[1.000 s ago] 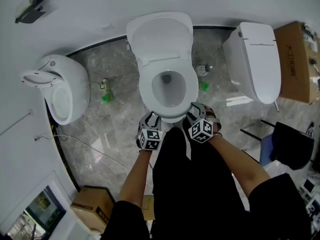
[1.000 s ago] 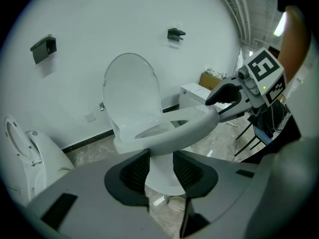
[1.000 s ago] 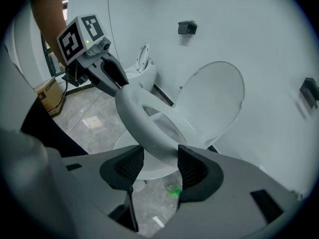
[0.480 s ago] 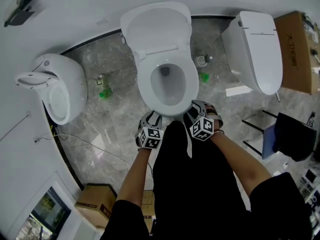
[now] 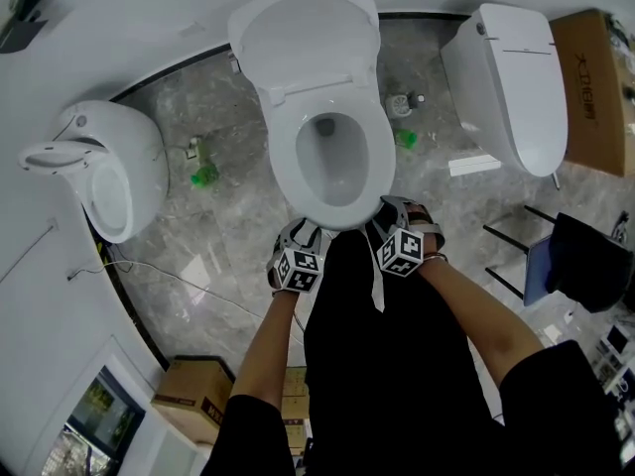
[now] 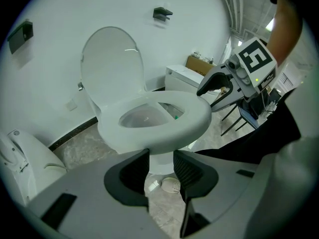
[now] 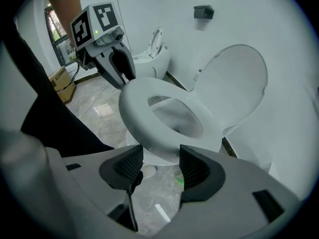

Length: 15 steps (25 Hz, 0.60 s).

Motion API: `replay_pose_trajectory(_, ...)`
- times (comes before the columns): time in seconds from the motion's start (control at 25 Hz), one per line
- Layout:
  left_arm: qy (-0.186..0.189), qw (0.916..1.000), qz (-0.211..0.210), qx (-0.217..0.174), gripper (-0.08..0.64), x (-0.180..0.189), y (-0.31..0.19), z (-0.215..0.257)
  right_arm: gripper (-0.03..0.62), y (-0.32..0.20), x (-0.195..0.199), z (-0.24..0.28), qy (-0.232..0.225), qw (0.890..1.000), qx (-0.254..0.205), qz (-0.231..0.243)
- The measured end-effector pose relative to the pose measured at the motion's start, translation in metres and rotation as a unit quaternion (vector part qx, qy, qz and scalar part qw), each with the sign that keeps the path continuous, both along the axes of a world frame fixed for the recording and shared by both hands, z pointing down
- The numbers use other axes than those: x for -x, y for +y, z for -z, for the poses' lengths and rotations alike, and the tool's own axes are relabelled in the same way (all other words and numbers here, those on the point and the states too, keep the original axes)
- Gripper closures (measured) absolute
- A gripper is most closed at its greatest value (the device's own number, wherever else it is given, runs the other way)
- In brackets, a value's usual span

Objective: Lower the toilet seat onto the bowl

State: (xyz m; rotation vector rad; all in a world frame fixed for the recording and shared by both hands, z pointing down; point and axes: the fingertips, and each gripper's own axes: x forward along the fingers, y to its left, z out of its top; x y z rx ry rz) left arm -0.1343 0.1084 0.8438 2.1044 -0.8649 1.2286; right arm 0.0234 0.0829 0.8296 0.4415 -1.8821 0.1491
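Observation:
The white toilet in the middle has its seat ring (image 5: 332, 157) lying flat over the bowl, and its lid (image 5: 303, 33) stands up against the wall. My left gripper (image 5: 301, 234) is at the front rim, left of centre. My right gripper (image 5: 387, 214) is at the front rim, right of centre. In the left gripper view the jaws (image 6: 162, 166) are apart with nothing between them, just under the seat's front edge (image 6: 164, 133). The right gripper view shows the same: jaws (image 7: 160, 166) apart and empty below the seat (image 7: 149, 128).
An egg-shaped toilet (image 5: 99, 177) stands to the left and a closed one (image 5: 516, 77) to the right. There are cardboard boxes at far right (image 5: 590, 87) and lower left (image 5: 193, 400). A black chair (image 5: 580, 276), green floor fittings (image 5: 203, 177) and a floor cable (image 5: 198, 291) are nearby. My black trousers (image 5: 387, 365) fill the foreground.
The head view has tilted, so the toilets sit a little higher in frame. Both grippers stay at the front rim and the seat stays down.

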Motion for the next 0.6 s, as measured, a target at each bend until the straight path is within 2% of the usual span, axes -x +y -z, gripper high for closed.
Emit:
replay_pose_trajectory(0.24, 0.002, 0.9997, -0.01, 0.023, 0.403, -0.002, 0.013, -0.021, 0.357, 0.013, -0.003, -0.02, 0.016, 1.0, 0.021, 0.014)
replay_pose_trajectory(0.48, 0.01, 0.999, -0.009, 0.043, 0.407, -0.001, 0.023, -0.04, 0.357, 0.021, -0.001, -0.035, -0.014, 0.999, 0.049, 0.001)
replay_pose_trajectory(0.6, 0.013, 0.9987, -0.008, 0.05, 0.411, -0.003, 0.026, -0.049, 0.357, 0.024, -0.003, -0.044, -0.014, 0.998, 0.059, 0.005)
